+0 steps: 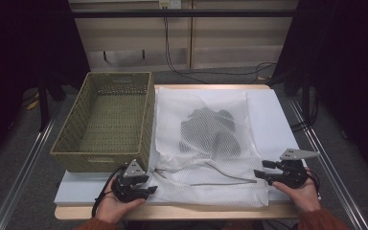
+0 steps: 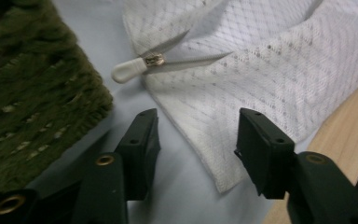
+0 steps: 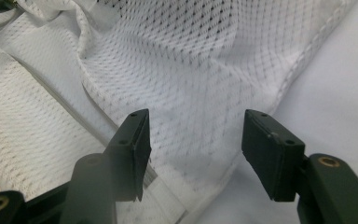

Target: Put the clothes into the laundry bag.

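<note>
A white mesh laundry bag (image 1: 206, 143) lies flat on the table with a dark garment (image 1: 210, 132) inside it. Its zipper pull (image 2: 133, 69) rests at the bag's left front corner. My left gripper (image 1: 143, 184) sits at that corner, open, with the bag's edge (image 2: 200, 135) lying between the jaws and no pad pressing on it. My right gripper (image 1: 262, 168) is at the bag's right front edge, open, its jaws standing apart over the mesh (image 3: 191, 93) without pinching it.
A green woven basket (image 1: 106, 120) stands at the table's left, close beside the left gripper. A white mat (image 1: 268, 120) covers the tabletop; the wooden front edge (image 1: 172, 212) shows near the person's hands. Cables hang behind the table.
</note>
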{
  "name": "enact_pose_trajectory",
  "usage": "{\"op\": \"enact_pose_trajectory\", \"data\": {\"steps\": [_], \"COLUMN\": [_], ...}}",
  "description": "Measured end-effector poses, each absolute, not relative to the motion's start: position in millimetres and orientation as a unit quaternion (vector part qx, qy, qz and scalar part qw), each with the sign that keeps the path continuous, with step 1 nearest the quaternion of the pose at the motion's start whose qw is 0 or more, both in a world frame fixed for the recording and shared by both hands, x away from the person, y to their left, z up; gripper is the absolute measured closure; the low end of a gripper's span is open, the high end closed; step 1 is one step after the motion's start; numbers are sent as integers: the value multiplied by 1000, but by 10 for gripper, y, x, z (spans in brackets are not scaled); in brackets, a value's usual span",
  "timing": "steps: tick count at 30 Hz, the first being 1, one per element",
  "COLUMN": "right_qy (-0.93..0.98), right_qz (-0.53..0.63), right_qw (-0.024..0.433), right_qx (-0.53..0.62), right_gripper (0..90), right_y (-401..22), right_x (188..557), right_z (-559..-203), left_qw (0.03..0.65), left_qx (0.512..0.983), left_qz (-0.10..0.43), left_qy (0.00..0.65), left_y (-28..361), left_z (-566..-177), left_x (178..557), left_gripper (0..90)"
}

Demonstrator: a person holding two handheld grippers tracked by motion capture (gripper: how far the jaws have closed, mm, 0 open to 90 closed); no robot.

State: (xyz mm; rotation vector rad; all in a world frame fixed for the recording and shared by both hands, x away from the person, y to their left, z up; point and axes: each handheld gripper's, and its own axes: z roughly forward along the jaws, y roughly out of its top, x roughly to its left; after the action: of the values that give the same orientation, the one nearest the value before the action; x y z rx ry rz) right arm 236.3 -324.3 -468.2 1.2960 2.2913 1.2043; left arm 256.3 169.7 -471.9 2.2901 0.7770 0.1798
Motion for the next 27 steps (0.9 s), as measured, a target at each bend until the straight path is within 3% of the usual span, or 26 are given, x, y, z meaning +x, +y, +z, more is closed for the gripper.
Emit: {"op": "enact_pose_trajectory", "data": {"steps": [3,5,10,12,18,24,27], "right_qy": [786,787,798,798,790,789,785], "right_qz": [399,402,391,392,391,389,393], "right_qw": [120,110,111,112,119,105,102], "right_qx": [456,454,445,443,456,464,468], "right_gripper": [436,454,440,436,573,847,874], "right_y": [-3240,-3233,-3172,-3167,-3187,-3198,-3215], "right_x": [2357,2371,2390,2387,2387,2407,2402], "right_z": [-4738,-4766,-4820,-4822,-4822,-4818,-4797], "left_qw": [360,345,350,344,350,340,343], "left_qx": [878,887,892,896,893,899,899], "left_qz": [56,79,55,43,26,23,17], "left_qy": [310,295,281,279,281,274,272], "left_y": [1696,1665,1647,1636,1678,1643,1652], "left_z": [-4728,-4719,-4715,-4699,-4678,-4663,-4661], "left_x": [2573,2554,2547,2554,2466,2354,2348], "left_gripper": [568,587,827,867,881,879,878]}}
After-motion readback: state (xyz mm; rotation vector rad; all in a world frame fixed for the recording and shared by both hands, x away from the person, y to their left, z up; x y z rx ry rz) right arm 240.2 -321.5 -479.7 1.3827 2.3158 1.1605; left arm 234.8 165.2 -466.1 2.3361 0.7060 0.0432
